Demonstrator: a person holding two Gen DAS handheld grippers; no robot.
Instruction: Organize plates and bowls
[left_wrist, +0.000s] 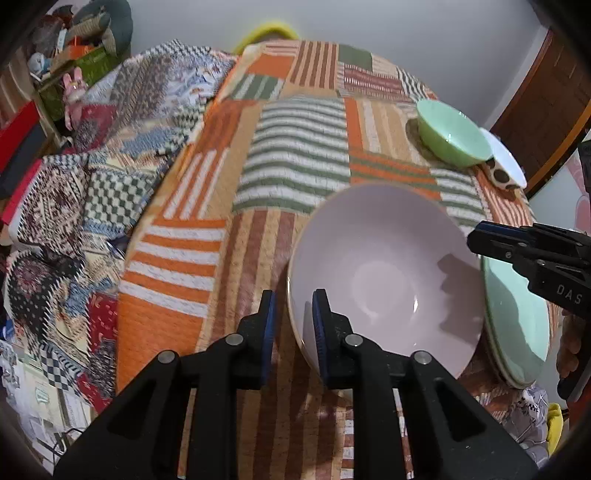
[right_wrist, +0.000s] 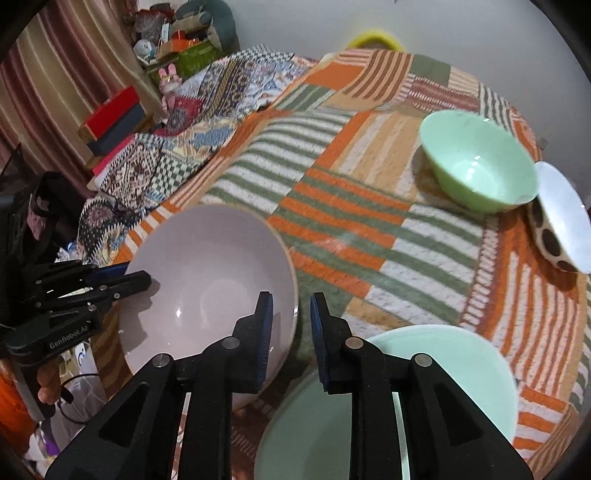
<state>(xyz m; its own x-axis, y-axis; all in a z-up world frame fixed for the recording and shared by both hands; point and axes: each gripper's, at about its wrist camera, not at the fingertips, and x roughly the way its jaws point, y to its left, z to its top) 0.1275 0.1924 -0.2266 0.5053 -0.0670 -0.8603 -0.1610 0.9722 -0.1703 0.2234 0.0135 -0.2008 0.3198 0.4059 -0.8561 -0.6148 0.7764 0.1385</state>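
Risk: pink bowl (left_wrist: 388, 273) tips if nudged. Left gripper (left_wrist: 293, 325) straddles its near rim, right gripper (right_wrist: 291, 325) its far rim, both slack, gripping nothing; green plate (right_wrist: 443, 369) just beside.

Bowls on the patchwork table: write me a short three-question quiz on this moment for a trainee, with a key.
1. How many bowls stand on the table?
2. The left gripper and the right gripper each have one bowl's rim between their fingers. Which bowl? A: green. B: pink. C: spotted.
3. True or false: the pink bowl holds food.

Key
1. Three: the pink bowl, the green bowl and the spotted bowl.
2. B.
3. False: it is empty.
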